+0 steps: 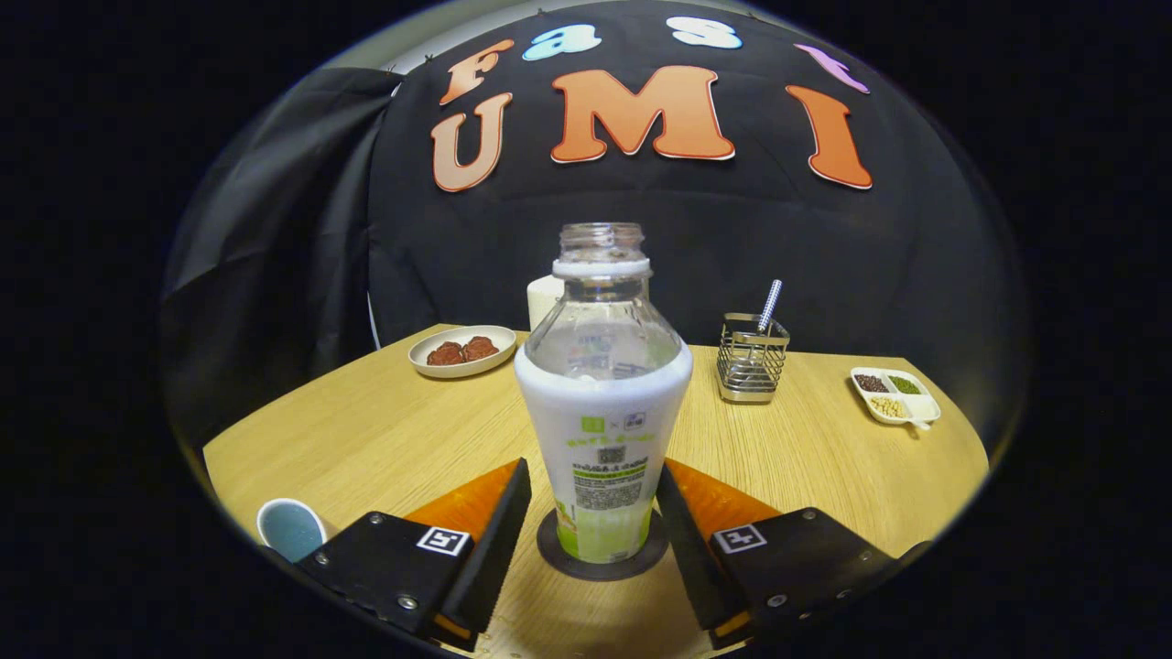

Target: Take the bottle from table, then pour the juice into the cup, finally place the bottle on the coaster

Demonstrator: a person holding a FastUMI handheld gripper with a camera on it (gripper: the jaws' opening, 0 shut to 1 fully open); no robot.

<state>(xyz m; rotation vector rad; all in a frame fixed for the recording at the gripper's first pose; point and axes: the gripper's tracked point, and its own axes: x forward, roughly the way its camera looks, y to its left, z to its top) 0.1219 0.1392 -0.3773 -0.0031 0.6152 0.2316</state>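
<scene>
A clear uncapped bottle (604, 412) with a white and green label stands upright on a dark round coaster (558, 556) on the wooden table (385, 430). My gripper (592, 471) is open, one finger on each side of the bottle's lower body. A narrow gap shows at the left finger, and the right finger lies very close to the label. The bottle's clear upper part looks empty. A small cup (291, 528) with a light rim and a bluish inside sits on the table just left of the left finger.
Beyond the bottle to the left is a plate (462, 351) with brown food, and a white container (542, 298) stands partly hidden behind the bottle. A wire holder (751, 361) with a metal utensil and a divided dish (895, 395) of grains are to the right.
</scene>
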